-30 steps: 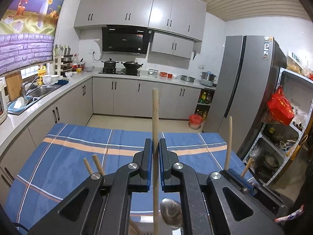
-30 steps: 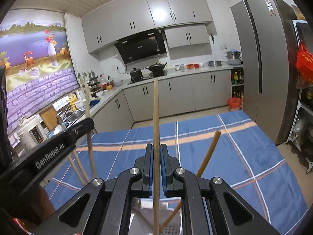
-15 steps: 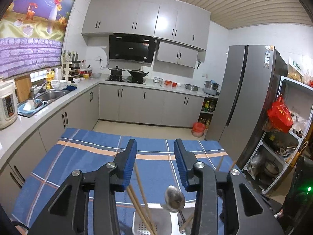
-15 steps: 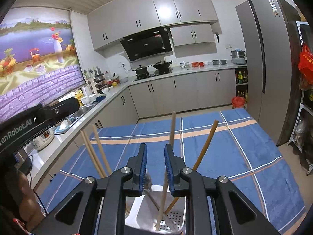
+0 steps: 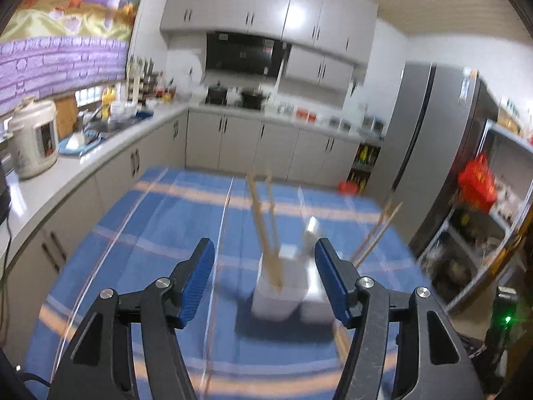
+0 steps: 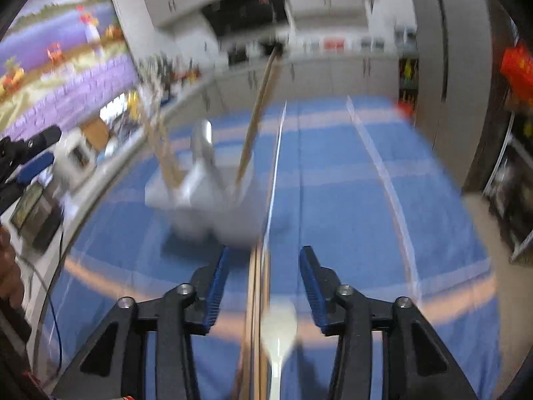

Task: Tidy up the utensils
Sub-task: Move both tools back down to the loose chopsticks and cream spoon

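Both the left gripper and right gripper hang wide-jawed and empty, since the chopsticks stand leaning in the white holder on the blue tablecloth; a spoon and more sticks on the cloth look like the next pickup, though blur hides detail

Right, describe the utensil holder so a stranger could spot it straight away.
Start from the blue striped tablecloth covering the table in the middle of the kitchen. The white utensil holder stands on it just ahead of the open left gripper. It is the only upright container on the cloth, with wooden chopsticks and a metal spoon sticking out of its top.
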Motion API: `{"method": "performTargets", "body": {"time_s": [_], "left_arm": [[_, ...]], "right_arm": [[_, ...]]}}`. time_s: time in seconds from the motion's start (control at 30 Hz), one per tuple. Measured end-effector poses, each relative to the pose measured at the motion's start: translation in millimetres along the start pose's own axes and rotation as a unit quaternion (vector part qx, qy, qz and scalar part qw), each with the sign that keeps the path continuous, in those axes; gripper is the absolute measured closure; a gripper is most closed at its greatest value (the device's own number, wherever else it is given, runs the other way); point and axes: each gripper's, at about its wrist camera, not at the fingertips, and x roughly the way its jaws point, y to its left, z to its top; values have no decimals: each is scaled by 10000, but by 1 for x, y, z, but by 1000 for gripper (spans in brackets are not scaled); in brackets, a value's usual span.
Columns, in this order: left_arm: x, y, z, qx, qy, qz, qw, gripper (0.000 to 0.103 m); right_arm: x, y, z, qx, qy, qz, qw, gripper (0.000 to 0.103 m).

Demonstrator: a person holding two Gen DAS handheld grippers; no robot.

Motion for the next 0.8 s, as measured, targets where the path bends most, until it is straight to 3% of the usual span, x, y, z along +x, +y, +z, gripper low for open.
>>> {"method": "performTargets", "body": {"time_s": [0.2,0.33,0.5,0.63,0.8], "left_arm": [[11,7,-67,31,1037,-22,9946,42],[27,2,-97,-282,1695,-431,9842,42],[44,-22,-118,-127,2052,-643,9765,42],[63,-51,-125,98,2304,-828,9695,42],[89,-93,-133,565,2515,-909,9619,42]], "right_arm": [[18,-8,-62,-128,760,-97,9970,69],[30,-13,-77,-235,981,-335,9943,72],[36,-16,-78,-368,1004,-795,9911,93],[28,-39,-77,-18,1000,-1187,9879,93],[15,-62,-80,294,949,-1245,9872,93]]}}
